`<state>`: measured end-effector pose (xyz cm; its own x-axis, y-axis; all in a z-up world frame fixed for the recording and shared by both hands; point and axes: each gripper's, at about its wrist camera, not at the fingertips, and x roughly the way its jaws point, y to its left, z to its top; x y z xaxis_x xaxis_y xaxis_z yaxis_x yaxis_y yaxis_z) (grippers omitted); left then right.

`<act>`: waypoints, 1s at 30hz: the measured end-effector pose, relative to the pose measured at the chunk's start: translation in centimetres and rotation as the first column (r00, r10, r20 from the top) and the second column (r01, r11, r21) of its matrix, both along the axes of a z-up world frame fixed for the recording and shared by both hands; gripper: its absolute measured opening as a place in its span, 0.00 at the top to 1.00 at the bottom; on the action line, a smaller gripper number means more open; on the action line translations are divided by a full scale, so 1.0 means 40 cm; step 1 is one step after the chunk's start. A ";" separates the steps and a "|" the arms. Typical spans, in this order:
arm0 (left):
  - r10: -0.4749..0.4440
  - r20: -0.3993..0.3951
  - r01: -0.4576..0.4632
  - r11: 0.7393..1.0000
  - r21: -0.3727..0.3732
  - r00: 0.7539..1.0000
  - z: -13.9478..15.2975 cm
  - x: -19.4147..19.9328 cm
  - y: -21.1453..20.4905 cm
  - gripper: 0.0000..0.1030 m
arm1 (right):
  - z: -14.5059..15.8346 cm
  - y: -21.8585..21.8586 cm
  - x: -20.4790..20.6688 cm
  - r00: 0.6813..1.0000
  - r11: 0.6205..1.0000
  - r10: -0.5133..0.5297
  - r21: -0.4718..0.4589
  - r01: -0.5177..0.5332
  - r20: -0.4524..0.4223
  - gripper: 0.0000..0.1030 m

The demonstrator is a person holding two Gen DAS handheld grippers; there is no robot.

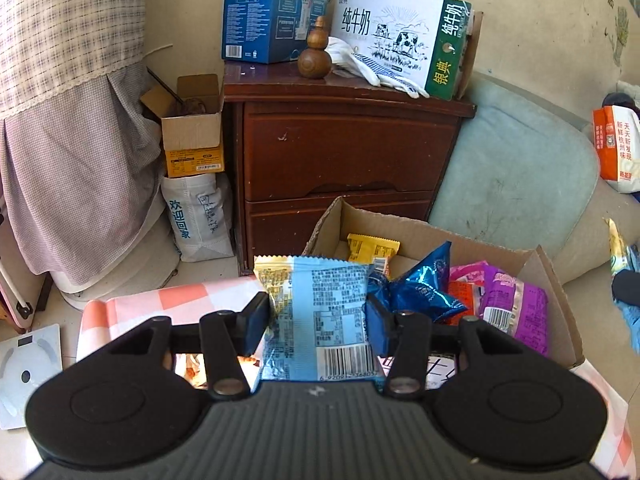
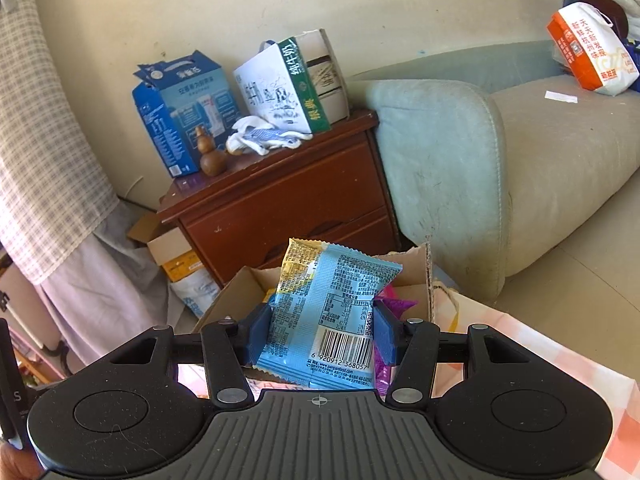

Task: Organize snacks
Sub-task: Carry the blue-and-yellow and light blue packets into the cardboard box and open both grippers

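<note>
My left gripper (image 1: 318,312) is shut on a light-blue snack packet (image 1: 320,312) with a yellow top corner, barcode side facing me. It hangs just in front of an open cardboard box (image 1: 420,228) that holds a yellow packet (image 1: 372,248), a blue foil bag (image 1: 424,288), a purple packet (image 1: 516,304) and an orange one. My right gripper (image 2: 322,328) is shut on a matching light-blue packet (image 2: 332,312), tilted a little, above the same cardboard box (image 2: 428,268). Each packet's sides are pinched between blue pads.
The box sits on a pink-and-white checked cloth (image 1: 172,300). Behind it stand a dark wooden nightstand (image 1: 344,152) with milk cartons on top and a pale green sofa (image 1: 516,176) with an orange bag (image 2: 588,52). A scale (image 1: 28,364) and a small carton (image 1: 192,136) are on the floor at left.
</note>
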<state>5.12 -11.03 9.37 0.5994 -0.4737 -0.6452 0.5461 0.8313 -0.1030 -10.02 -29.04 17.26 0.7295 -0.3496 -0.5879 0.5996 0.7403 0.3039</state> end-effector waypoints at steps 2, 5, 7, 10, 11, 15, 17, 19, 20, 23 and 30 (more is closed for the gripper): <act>-0.019 0.005 0.019 1.000 -0.006 1.000 0.000 0.006 -0.023 0.52 | -0.008 -0.015 0.005 1.000 1.000 -0.019 0.012 0.019 -0.006 0.49; -0.037 0.001 0.037 0.999 -0.011 0.999 -0.004 0.018 -0.052 0.52 | -0.023 -0.029 0.018 0.999 0.999 -0.029 0.032 0.029 -0.017 0.49; -0.041 0.001 0.041 0.999 -0.013 0.999 -0.007 0.029 -0.070 0.52 | -0.033 -0.034 0.028 0.999 0.999 -0.036 0.031 0.037 -0.029 0.49; -0.042 0.005 0.042 0.999 -0.012 0.999 -0.010 0.044 -0.090 0.52 | -0.045 -0.041 0.046 0.998 0.998 -0.049 0.026 0.051 -0.047 0.49; -0.040 0.005 0.041 0.999 -0.013 0.999 -0.011 0.050 -0.097 0.52 | -0.050 -0.043 0.053 0.997 0.998 -0.053 0.029 0.055 -0.052 0.49; -0.043 -0.004 0.043 0.999 -0.023 0.999 -0.014 0.069 -0.121 0.52 | -0.066 -0.053 0.079 0.996 0.997 -0.068 0.032 0.070 -0.065 0.49; -0.049 -0.003 0.049 0.999 -0.022 0.999 -0.019 0.074 -0.136 0.52 | -0.075 -0.058 0.091 0.994 0.996 -0.082 0.028 0.084 -0.070 0.49; -0.053 -0.009 0.053 0.998 -0.021 0.999 -0.027 0.080 -0.151 0.52 | -0.086 -0.067 0.101 0.992 0.994 -0.101 0.028 0.103 -0.071 0.49; -0.051 -0.017 0.051 0.998 -0.024 0.999 -0.034 0.084 -0.157 0.51 | -0.093 -0.072 0.105 0.992 0.993 -0.111 0.032 0.113 -0.068 0.47; -0.047 -0.025 0.046 0.998 -0.031 0.999 -0.042 0.084 -0.158 0.33 | -0.112 -0.082 0.113 0.989 0.990 -0.130 0.048 0.134 -0.068 0.39; -0.039 -0.003 0.039 0.998 -0.055 0.999 -0.005 0.079 -0.125 0.28 | -0.098 -0.073 0.109 0.994 0.992 -0.095 0.082 0.099 -0.053 0.30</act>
